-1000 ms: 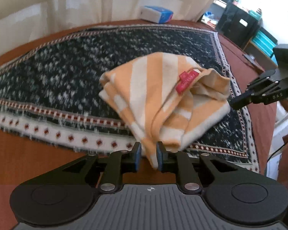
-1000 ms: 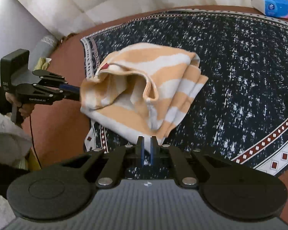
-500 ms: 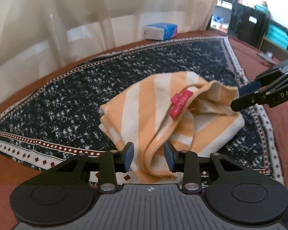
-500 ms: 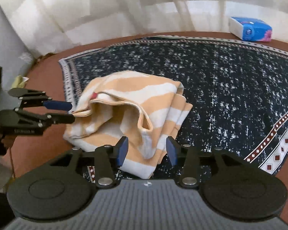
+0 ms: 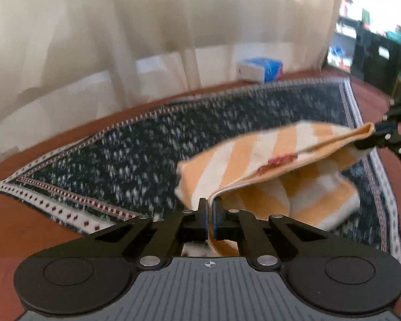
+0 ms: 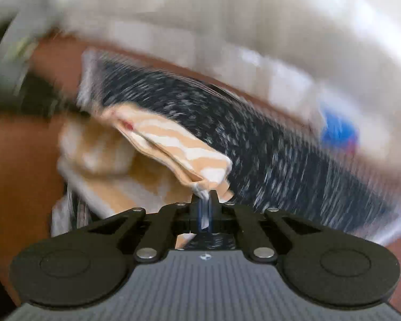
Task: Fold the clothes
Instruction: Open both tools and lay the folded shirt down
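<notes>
An orange-and-white striped cloth [image 5: 275,155] with a red tag lies partly folded on a dark patterned rug [image 5: 136,160]. My left gripper [image 5: 210,208] is shut on the cloth's near edge and lifts its top layer. My right gripper [image 6: 206,203] is shut on another corner of the same cloth [image 6: 184,149], also lifted; it shows at the right edge of the left wrist view [image 5: 379,133]. The upper layer stretches between the two grippers above the lower folds. The right wrist view is blurred by motion.
The rug [image 6: 280,144] lies on a brown table [image 5: 21,230]. A blue-and-white tissue box [image 5: 259,69] stands at the table's far edge by pale curtains [image 5: 147,40]. Dark shelves [image 5: 374,53] stand at the far right.
Both grippers were open around the cloth's edges half a second ago. Now both have shut on the cloth and raised its top layer off the rug.
</notes>
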Action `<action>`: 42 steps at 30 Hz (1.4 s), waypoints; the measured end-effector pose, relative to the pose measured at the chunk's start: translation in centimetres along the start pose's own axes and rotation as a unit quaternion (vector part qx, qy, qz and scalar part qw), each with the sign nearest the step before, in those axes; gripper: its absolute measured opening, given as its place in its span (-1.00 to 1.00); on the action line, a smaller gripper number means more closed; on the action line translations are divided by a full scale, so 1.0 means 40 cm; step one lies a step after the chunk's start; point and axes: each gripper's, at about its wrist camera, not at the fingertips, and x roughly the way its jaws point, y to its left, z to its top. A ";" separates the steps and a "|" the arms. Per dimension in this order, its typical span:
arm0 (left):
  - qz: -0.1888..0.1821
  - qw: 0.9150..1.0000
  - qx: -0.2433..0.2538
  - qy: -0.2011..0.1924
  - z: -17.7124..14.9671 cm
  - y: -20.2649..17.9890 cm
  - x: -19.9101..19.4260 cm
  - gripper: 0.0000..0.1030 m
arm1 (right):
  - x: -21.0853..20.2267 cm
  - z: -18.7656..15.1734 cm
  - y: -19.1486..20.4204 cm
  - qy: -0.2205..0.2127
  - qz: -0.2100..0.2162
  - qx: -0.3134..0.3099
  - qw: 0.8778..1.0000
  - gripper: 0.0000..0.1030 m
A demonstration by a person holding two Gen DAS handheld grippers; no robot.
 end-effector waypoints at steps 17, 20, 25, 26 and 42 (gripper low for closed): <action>-0.037 0.998 -0.005 0.046 -0.060 0.037 -0.039 -0.45 | 0.041 -0.086 0.108 0.049 0.025 -0.164 0.985 -0.68; -0.053 0.997 -0.027 0.045 -0.045 0.058 -0.071 -0.43 | 0.007 -0.095 0.086 0.055 0.032 -0.118 0.991 -0.58; -0.082 0.992 -0.097 -0.016 0.074 0.081 -0.084 -0.36 | -0.042 -0.028 0.009 0.012 0.027 0.022 0.999 -0.57; -0.088 0.990 -0.104 -0.029 0.098 0.074 -0.067 -0.32 | -0.039 -0.005 -0.005 -0.002 0.023 0.046 0.999 -0.57; -0.113 0.986 -0.121 0.032 0.039 -0.019 0.120 -0.29 | 0.172 0.018 0.045 0.003 0.013 0.171 0.985 -0.45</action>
